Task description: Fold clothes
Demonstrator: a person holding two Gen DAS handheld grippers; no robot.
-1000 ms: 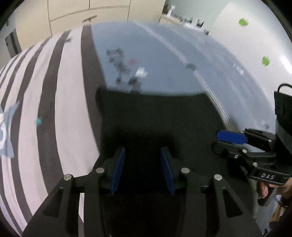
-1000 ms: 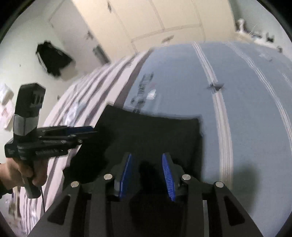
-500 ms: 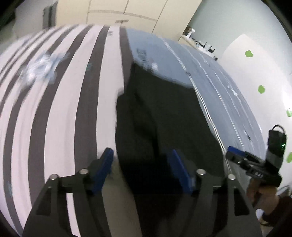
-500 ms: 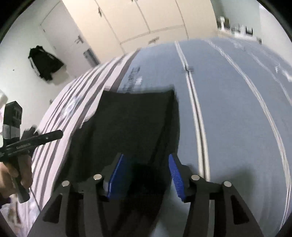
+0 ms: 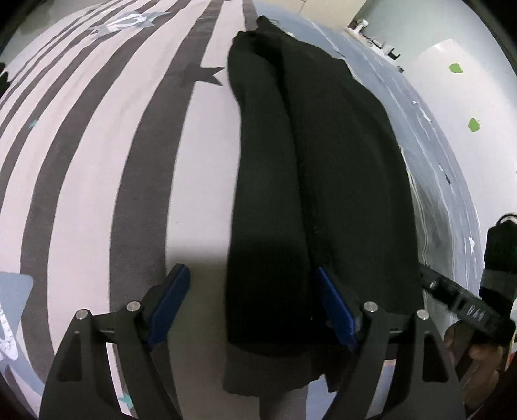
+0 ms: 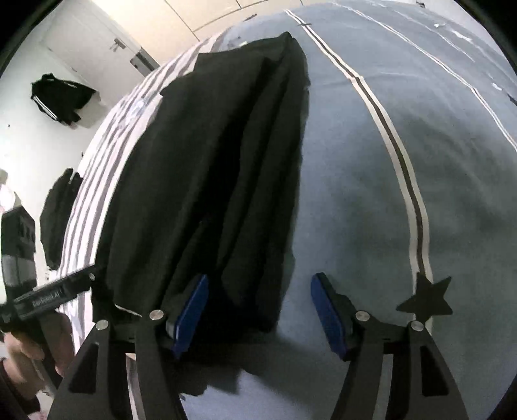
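Observation:
A black garment [image 5: 316, 168] lies folded into a long narrow strip on the bed, where the striped cover [image 5: 97, 145] meets the blue-grey cover [image 6: 371, 194]. My left gripper [image 5: 255, 307] straddles the strip's near end, its jaws opening. Its left pad stands clear of the cloth and its right pad sits at the fold's edge. My right gripper [image 6: 258, 313] straddles the strip's right edge [image 6: 258, 226], its jaws opening too. Its right pad hangs over bare cover and its left pad lies against the cloth. Neither pair presses on the garment.
Dark clothes [image 6: 61, 100] hang on the white wall at the left, with another dark piece [image 6: 58, 210] below them. Cream cupboards [image 6: 210, 13] stand beyond the bed. Green stickers [image 5: 455, 68] mark the wall on the right. A black star [image 6: 423, 300] is printed on the cover.
Both grippers have drawn back towards the near edge of the bed. The garment, short and wide before, now stretches long and narrow. Both pairs of jaws have widened and let go of the cloth.

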